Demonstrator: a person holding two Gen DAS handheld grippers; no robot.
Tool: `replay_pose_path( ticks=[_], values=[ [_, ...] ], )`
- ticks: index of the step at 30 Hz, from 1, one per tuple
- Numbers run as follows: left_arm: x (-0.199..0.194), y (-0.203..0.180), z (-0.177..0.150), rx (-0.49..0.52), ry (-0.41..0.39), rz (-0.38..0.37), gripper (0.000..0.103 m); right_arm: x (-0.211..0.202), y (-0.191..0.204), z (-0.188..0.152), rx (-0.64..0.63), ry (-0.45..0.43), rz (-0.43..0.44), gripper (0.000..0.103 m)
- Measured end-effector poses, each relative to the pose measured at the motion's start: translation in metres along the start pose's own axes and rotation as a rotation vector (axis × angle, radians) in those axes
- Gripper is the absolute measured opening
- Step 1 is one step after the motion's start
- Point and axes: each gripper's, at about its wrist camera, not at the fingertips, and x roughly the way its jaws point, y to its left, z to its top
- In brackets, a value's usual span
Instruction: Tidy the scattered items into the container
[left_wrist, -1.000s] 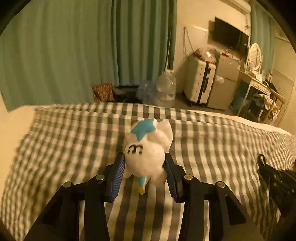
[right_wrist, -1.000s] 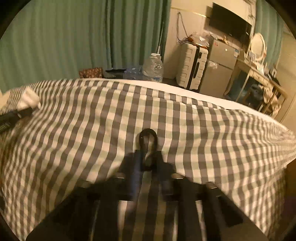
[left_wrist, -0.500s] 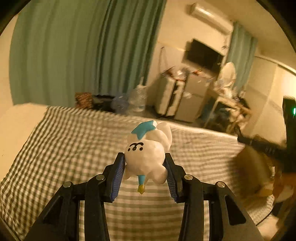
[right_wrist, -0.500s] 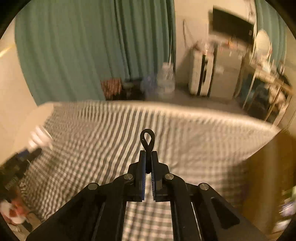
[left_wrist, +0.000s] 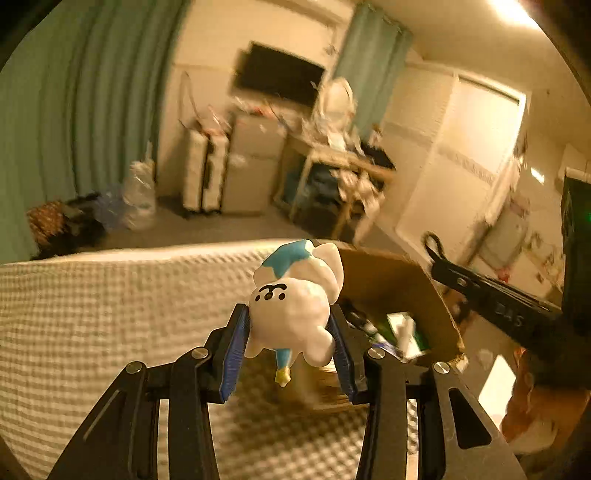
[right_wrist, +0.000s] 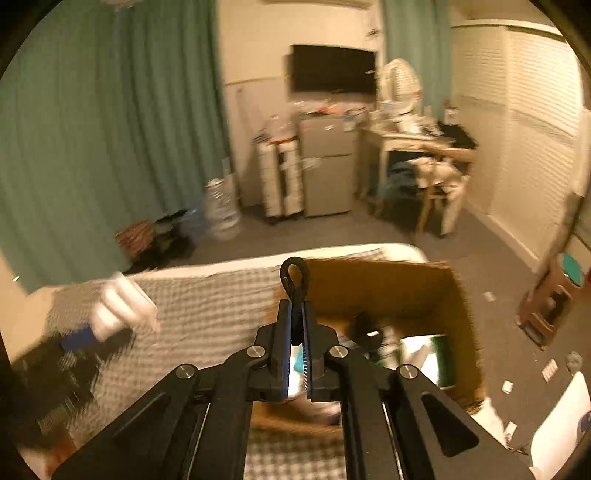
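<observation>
My left gripper is shut on a white plush toy with a blue star on its head, held above the bed's edge next to an open cardboard box. In the right wrist view that toy shows blurred at the left. My right gripper is shut on a thin black loop that sticks out past its tips, right over the box's near side. The loop also appears at the right of the left wrist view. Several packs lie inside the box.
A bed with a checked cover fills the left and foreground. Beyond it are green curtains, a water bottle, a suitcase, a small fridge and a cluttered desk. Paper scraps and a brown stool are on the floor.
Both grippers have risen and swung right from over the bed to the box, which has come into view. Each keeps its grip: the toy on the left, the loop on the right.
</observation>
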Motion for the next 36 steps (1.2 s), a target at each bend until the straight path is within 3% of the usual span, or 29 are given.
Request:
replay_pose_path(
  ticks=[5,6,7,8,9,10,11,13,17,21,23,28,31,33,36],
  values=[
    [0.051,-0.055,-0.021,0.011,0.03,-0.022,0.047,0.05,-0.055,-0.024,0.094,0.126,-0.014,0.006],
    [0.055,-0.06,-0.024,0.016,0.037,-0.026,0.063,0.054,-0.065,-0.03,0.09,0.133,-0.023,0.006],
    [0.059,-0.066,-0.027,0.039,0.043,-0.014,0.085,0.057,-0.078,-0.036,0.099,0.131,-0.032,0.013],
    [0.06,-0.067,-0.029,0.047,0.034,0.036,0.097,0.063,-0.088,-0.035,0.122,0.134,-0.042,0.044],
    [0.058,-0.069,-0.031,0.063,0.024,0.111,0.103,0.066,-0.098,-0.037,0.158,0.126,-0.057,0.066],
    [0.055,-0.065,-0.033,0.067,0.001,0.142,0.103,0.066,-0.106,-0.039,0.195,0.113,-0.07,0.103],
    [0.052,-0.061,-0.033,0.06,-0.011,0.149,0.103,0.063,-0.115,-0.041,0.249,0.081,-0.081,0.103],
    [0.036,-0.047,-0.033,-0.006,-0.023,0.161,0.103,0.053,-0.125,-0.04,0.325,0.05,-0.01,0.103],
    [-0.022,-0.005,-0.031,-0.134,-0.09,0.226,0.103,0.033,-0.112,-0.028,0.312,-0.01,0.016,0.103],
    [-0.081,0.018,-0.014,-0.089,-0.2,0.428,0.103,-0.005,-0.065,-0.012,0.207,-0.092,0.076,0.103],
    [-0.097,0.024,0.0,-0.054,-0.195,0.527,0.103,-0.027,-0.038,-0.01,0.155,-0.12,0.114,0.103],
    [-0.133,0.034,-0.007,-0.039,-0.225,0.579,0.103,-0.07,0.012,-0.018,0.067,-0.16,0.189,0.103],
    [-0.133,0.048,-0.03,-0.109,-0.178,0.536,0.103,-0.065,0.036,-0.036,0.003,-0.14,0.17,0.103],
    [-0.126,0.056,-0.045,-0.139,-0.161,0.518,0.103,-0.034,0.05,-0.054,-0.036,-0.048,0.145,0.103],
    [-0.12,0.06,-0.065,-0.152,-0.138,0.557,0.103,0.003,0.058,-0.079,-0.079,0.107,0.081,0.103]
  ],
)
